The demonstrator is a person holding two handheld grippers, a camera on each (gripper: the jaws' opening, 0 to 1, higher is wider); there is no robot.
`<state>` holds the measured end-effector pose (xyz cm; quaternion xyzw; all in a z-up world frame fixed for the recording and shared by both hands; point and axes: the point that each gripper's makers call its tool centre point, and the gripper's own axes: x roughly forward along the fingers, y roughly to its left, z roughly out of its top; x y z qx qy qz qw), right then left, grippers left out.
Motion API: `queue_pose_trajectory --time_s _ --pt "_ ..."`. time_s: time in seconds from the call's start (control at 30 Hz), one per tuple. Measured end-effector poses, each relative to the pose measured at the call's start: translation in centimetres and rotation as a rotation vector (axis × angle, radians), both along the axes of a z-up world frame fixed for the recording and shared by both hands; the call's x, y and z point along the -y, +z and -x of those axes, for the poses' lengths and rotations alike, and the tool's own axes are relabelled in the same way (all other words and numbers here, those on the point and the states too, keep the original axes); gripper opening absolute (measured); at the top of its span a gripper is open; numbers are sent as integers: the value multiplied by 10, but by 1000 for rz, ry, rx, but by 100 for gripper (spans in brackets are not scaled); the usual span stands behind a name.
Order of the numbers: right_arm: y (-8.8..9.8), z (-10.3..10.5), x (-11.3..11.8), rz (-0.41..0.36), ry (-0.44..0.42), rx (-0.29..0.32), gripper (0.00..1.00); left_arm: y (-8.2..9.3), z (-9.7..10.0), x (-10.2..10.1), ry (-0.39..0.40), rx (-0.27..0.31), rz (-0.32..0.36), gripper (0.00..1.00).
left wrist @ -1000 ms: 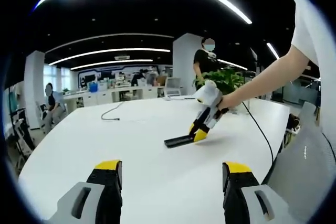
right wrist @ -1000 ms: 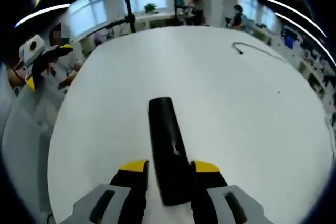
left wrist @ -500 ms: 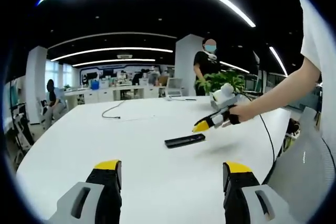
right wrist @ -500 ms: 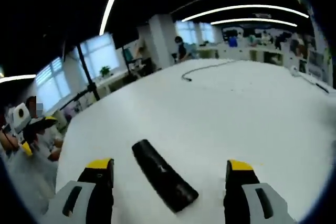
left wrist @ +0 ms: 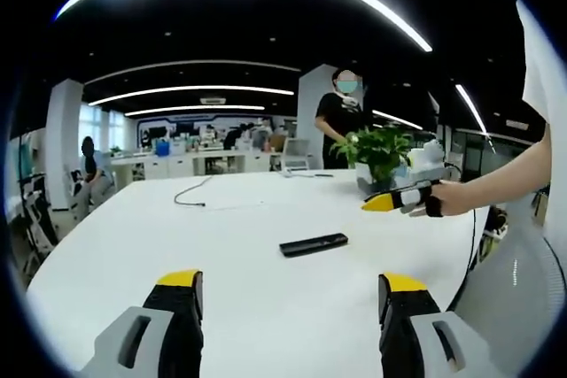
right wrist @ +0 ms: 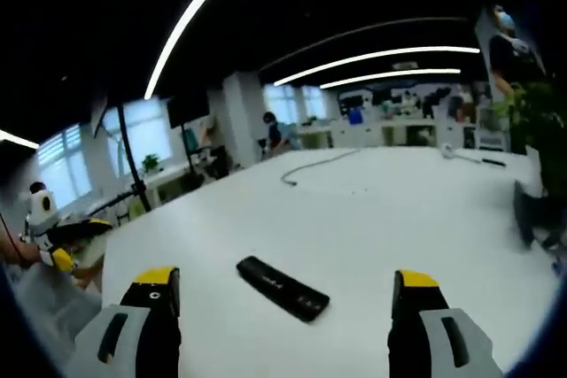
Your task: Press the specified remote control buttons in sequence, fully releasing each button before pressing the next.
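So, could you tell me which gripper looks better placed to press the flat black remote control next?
Probably the right gripper: the flat black remote control lies nearer between its open jaws.

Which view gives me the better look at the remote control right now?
The right gripper view: the remote control lies close ahead between the open jaws, its top face turned to the camera. In the left gripper view the remote control sits farther off on the white table, a thin dark bar seen almost edge-on.

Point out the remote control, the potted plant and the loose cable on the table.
remote control (left wrist: 313, 244), left gripper view, middle of its body.
potted plant (left wrist: 379, 148), left gripper view, its leaves.
loose cable (left wrist: 190, 191), left gripper view, its curved stretch.
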<state>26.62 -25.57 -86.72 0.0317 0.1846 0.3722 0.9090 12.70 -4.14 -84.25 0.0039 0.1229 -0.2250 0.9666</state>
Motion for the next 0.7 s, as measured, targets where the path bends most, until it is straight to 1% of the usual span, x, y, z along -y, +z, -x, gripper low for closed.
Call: queue_pose_trajectory --time_s 0.03,0.07,0.1,0.2,0.23,0.33,0.47,0.5,0.53,0.6,0.63,0.67,0.7 --pt "1 7 3 9 -5 2 99 0 0 0 -1 -3 9 86" --pt "1 9 4 12 -7 4 99 0 0 0 -1 -3 11 87" --pt "5 17 7 13 -13 11 99 0 0 0 -1 -4 16 87" --pt "11 31 13 13 -28 26 99 1 1 1 0 0 13 87" --pt "11 33 14 14 -30 28 99 1 1 0 1 1 11 87" --pt "14 48 20 25 -46 36 99 2 1 0 1 6 7 87" --pt "16 67 28 38 -74 37 99 3 1 1 0 7 15 87" --pt "16 69 36 41 -81 37 99 2 1 1 0 3 21 87" --pt "17 73 40 49 -84 39 99 3 1 1 1 2 23 87" --pt "17 84 41 75 -83 39 99 3 2 1 0 7 23 87" --pt "15 91 46 89 -81 38 99 3 2 1 -2 7 23 87" --pt "16 94 48 89 -83 41 99 3 2 1 -5 6 22 87" --pt "21 98 50 80 -88 29 99 3 3 2 -7 5 16 87"
